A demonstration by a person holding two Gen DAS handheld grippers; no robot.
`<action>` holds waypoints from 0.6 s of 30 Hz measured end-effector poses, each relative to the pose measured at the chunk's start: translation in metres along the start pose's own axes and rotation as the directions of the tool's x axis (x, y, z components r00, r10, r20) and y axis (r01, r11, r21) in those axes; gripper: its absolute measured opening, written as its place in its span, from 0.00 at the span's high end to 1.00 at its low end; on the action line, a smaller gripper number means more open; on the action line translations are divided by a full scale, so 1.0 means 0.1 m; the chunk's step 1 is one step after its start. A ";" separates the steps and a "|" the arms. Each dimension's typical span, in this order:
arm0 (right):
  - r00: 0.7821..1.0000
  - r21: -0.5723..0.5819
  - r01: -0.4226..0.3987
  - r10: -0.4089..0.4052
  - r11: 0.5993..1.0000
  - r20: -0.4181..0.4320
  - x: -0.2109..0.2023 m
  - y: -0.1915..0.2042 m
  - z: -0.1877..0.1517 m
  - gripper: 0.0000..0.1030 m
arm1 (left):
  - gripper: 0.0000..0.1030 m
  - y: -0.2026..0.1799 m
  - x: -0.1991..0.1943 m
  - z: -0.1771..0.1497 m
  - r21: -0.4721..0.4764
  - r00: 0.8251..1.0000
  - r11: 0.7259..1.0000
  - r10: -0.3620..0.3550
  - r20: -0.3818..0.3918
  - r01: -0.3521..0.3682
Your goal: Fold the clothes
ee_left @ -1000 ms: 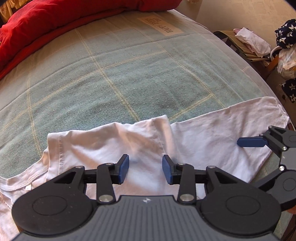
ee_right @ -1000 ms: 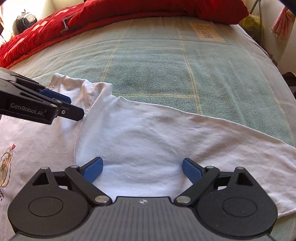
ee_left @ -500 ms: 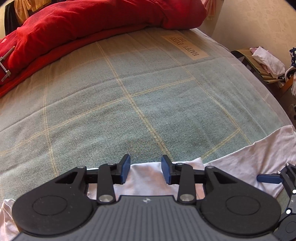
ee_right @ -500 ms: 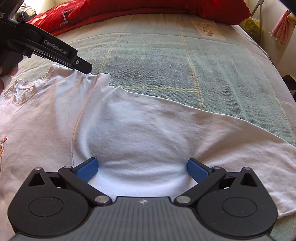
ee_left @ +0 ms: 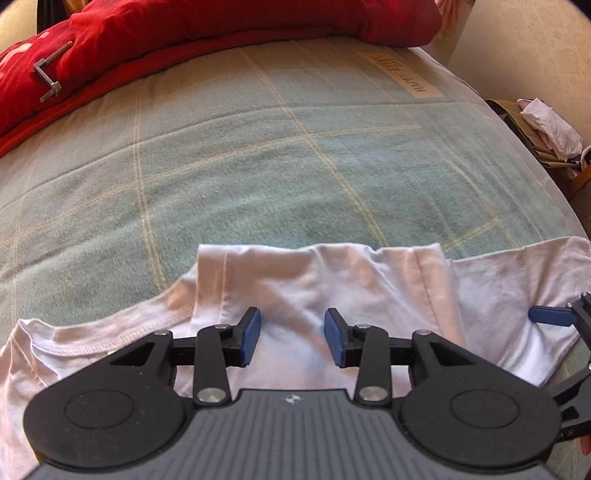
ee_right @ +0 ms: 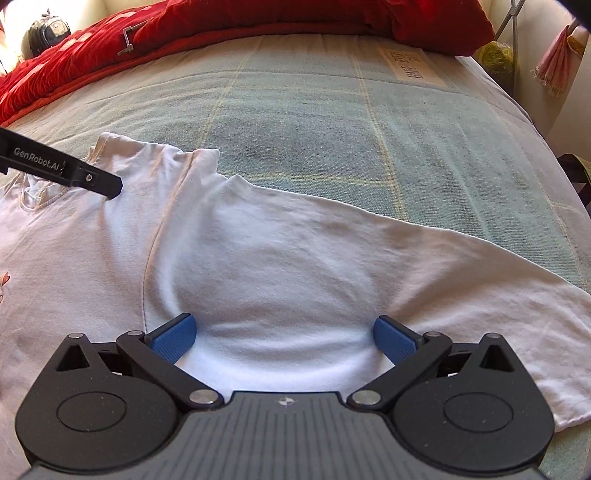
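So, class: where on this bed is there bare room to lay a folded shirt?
The green blanket is bare between the red duvet and the white T-shirt. The near part is crowded: the shirt, the left tool and the right tool fill it.

The left gripper [ee_left: 291, 341] pointed forward and slightly down, its jaws parted by a moderate gap, the blue pads [ee_left: 249, 336] facing each other with nothing clamped between them. The right gripper [ee_right: 284, 338] sat low with its jaws spread wide, each blue pad [ee_right: 173, 336] angled outward. In the left wrist view, one blue fingertip [ee_left: 550, 317] of the right gripper reached in from the right edge. In the right wrist view, a black finger [ee_right: 62, 171] of the left gripper came in from the left.
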State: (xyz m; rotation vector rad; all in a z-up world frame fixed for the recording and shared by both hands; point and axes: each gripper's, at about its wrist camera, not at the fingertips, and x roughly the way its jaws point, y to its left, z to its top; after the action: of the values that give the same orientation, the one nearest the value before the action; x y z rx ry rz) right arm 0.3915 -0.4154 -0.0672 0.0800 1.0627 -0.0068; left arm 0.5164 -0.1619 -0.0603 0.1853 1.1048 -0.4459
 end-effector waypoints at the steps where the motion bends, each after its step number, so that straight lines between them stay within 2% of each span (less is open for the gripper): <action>1: 1.000 0.001 0.002 -0.002 1.000 0.004 0.00 0.00 -0.01 0.00 | 0.63 0.03 0.03 0.05 0.002 1.000 1.000 0.016 0.012 -0.016; 5: 1.000 -0.003 0.012 -0.012 1.000 0.018 -0.01 0.02 -0.03 0.00 | 0.64 0.11 -0.01 0.20 -0.024 0.998 0.999 0.045 0.048 -0.044; 7: 1.000 -0.003 0.010 -0.010 1.000 0.015 -0.01 0.01 -0.01 0.00 | 0.64 0.10 -0.14 0.18 -0.034 0.997 0.999 0.025 0.066 -0.023; 11: 1.000 0.002 0.011 -0.011 1.000 0.013 -0.09 0.01 0.01 0.00 | 0.62 -0.06 -0.35 -0.01 -0.009 0.998 1.000 -0.022 0.050 0.023; 18: 0.996 0.053 -0.001 -0.004 0.999 0.087 -0.53 -0.14 -0.21 0.00 | 0.62 -0.41 -0.46 -0.31 0.038 0.999 0.998 -0.044 0.015 0.043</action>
State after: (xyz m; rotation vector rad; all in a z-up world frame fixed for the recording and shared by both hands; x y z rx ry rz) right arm 0.3467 -0.4300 -0.0315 0.1254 0.9758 -0.0394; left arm 0.4565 -0.1755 -0.0298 0.1907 1.0866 -0.5069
